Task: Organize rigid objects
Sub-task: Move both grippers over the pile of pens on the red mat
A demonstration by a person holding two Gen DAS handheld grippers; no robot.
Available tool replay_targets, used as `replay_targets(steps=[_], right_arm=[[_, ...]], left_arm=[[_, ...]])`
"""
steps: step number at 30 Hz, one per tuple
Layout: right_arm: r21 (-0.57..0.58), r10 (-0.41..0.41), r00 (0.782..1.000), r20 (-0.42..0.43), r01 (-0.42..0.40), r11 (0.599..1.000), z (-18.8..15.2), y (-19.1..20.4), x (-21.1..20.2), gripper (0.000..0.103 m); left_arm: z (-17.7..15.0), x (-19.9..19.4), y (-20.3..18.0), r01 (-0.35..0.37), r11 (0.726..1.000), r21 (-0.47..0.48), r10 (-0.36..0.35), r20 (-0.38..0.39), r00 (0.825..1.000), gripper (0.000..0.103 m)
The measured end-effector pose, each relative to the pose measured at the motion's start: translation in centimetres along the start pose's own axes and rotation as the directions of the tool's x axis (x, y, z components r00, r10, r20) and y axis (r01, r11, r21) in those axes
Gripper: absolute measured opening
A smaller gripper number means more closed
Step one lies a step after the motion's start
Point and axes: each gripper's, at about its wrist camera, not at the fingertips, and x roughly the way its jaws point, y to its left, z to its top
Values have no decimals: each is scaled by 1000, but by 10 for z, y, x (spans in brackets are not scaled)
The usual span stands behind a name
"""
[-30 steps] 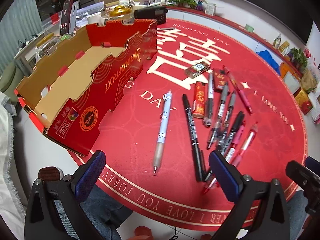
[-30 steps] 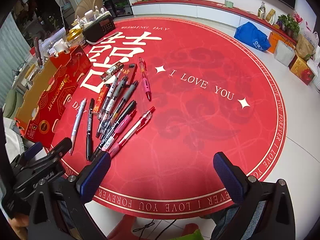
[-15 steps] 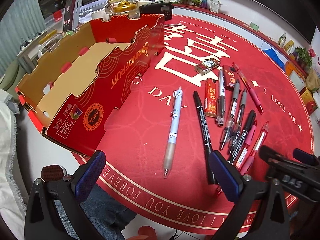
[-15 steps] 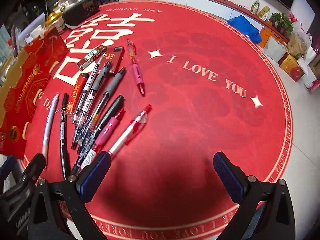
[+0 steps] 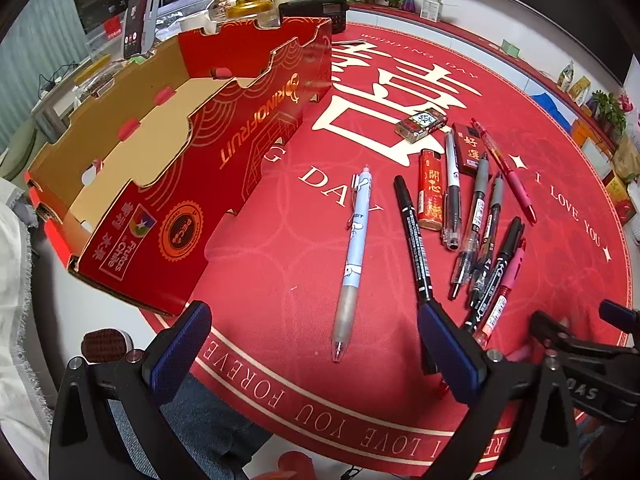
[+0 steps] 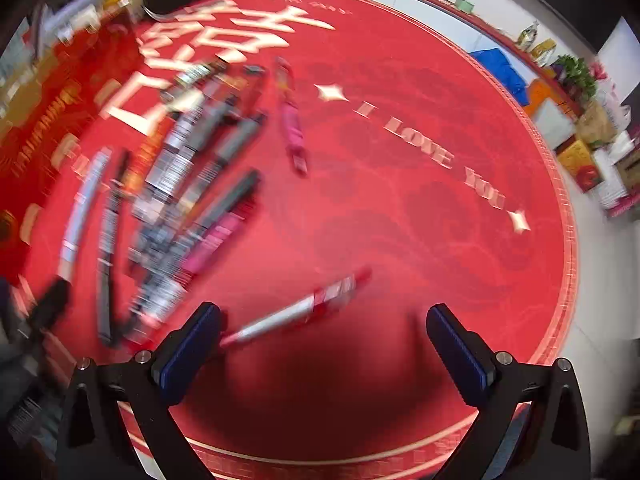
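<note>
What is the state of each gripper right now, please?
Left gripper: open, holding nothing.
Right gripper: open, holding nothing; a red pen lies just ahead.

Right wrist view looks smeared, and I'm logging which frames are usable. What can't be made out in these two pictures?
- Right wrist view: motion blur smears the pile of pens; labels unreadable, count uncertain.
- Right wrist view: the red pen near the right tongs is blurred; contact cannot be told.
- Left wrist view: the black marker has its near end hidden behind a blue pad.
- Left wrist view: the cardboard box has part of its floor hidden by its near wall.
</note>
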Motion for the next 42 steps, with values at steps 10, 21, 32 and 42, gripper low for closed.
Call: replay_targets(steps=[10,21,32,42], right_arm=[[-12,74,993,94,-73,997,2,20,-20,103],[-537,170,978,119,-81,840,-34,39,-22,103],[-1,123,987,-104,-124,992,-19,-32,-6,103],[-53,-28,1000,-1,28,998,27,-18,8,103]], left_arm=[[-2,-2,6,10,1000,-9,-10,1,1000,103],[-6,-4,5,22,1000,-18,-23,-10,1000,103],[-6,-7,5,41,999,-22,-41,-8,999,103],[-7,-10,0,46,999,-18,-47,-8,999,103]])
